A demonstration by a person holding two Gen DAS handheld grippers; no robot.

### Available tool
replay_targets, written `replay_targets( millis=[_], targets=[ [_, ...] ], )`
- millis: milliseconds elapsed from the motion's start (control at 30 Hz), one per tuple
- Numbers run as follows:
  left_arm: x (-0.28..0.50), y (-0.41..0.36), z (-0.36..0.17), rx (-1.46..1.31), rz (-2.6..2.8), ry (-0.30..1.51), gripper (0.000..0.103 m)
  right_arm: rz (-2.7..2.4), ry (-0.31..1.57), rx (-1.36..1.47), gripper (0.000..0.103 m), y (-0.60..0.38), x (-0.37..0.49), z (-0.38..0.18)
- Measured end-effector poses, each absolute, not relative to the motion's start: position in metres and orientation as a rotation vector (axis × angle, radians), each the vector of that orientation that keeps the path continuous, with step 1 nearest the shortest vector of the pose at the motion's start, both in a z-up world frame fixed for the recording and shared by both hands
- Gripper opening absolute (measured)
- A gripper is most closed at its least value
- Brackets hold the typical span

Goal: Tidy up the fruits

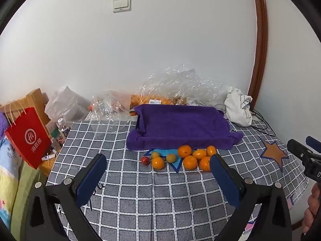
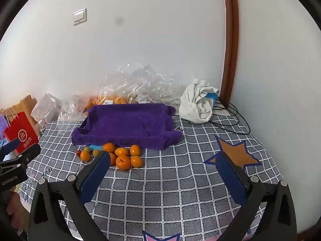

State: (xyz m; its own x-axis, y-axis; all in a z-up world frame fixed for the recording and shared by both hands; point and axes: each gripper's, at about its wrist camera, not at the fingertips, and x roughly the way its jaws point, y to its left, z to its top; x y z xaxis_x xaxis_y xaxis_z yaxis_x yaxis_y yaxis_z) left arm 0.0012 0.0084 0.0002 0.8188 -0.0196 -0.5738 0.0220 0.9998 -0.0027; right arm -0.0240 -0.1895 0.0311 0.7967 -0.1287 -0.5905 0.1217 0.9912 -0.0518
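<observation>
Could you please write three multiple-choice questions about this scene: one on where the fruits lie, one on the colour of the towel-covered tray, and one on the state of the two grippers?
1. Where do the loose fruits lie?
A. inside the tray
B. on the checked cloth, in front of the tray
C. in the red bag

2. What colour is the towel over the tray?
A. green
B. white
C. purple

3. How are the left gripper and the right gripper?
A. both open, holding nothing
B. both shut on a fruit
C. only the left holds a fruit

Answers: 1 B, the fruits sit on the cloth below the tray's front edge. 2 C, the towel is purple. 3 A, both pairs of fingers stand wide apart with nothing between.
</observation>
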Motion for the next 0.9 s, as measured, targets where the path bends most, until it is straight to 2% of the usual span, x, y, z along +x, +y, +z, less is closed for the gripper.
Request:
replay_targets(
  millis=[900],
  targets=[
    [-0.005,0.007,-0.001,0.004,-0.031,0.605,0.103,-0.113,0.62,-0.037,0.103,-0.176,-0.03,0.032]
  ],
)
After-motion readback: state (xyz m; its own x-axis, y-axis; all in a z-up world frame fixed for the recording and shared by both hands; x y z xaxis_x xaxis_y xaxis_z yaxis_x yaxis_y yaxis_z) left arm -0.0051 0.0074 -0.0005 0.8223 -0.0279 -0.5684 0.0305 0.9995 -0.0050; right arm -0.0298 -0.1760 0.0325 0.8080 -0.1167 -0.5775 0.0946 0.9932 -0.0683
